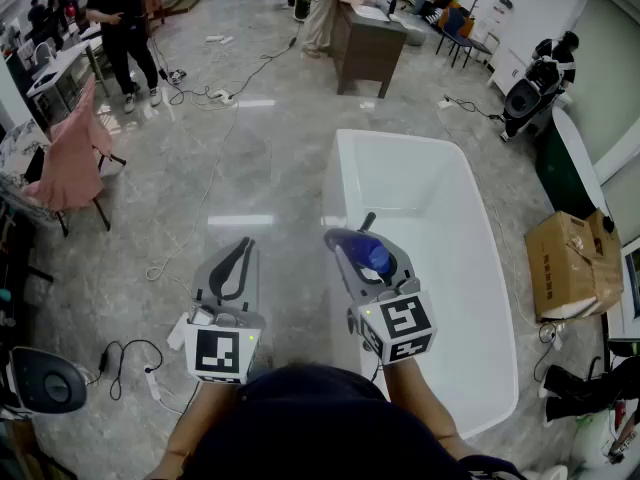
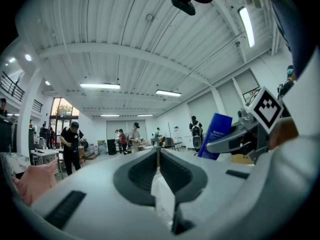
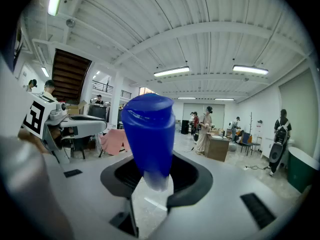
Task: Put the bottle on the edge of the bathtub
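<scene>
Bottle [image 3: 148, 134]: blue, with a pale translucent end. It is clamped between the jaws of the right gripper [image 3: 156, 178] and carried clear of every surface. In the right gripper view the blue body rises above the dark pads, leaning slightly left, pale end nearest the camera. In the head view the bottle overlaps the near-left rim of the white bathtub [image 1: 342, 183]; whether it hangs directly over the rim or just inside it cannot be told. The rim is a narrow flat band that runs away from the person along the tub's left side and rounds off at the far end. The left gripper [image 2: 158, 156] has its jaws pressed together with nothing between them. It is held beside the right gripper, over the grey floor [image 1: 270, 168] to the left of the tub. That floor is open along the tub's whole left side. A power strip with a black cable [image 1: 152, 380] lies low left, and a pink-covered chair [image 1: 70, 158] stands well apart. A cardboard box [image 1: 570, 263] sits near the tub's right side. A wooden desk [image 1: 368, 40] stands beyond the far end, with clear floor between.
</scene>
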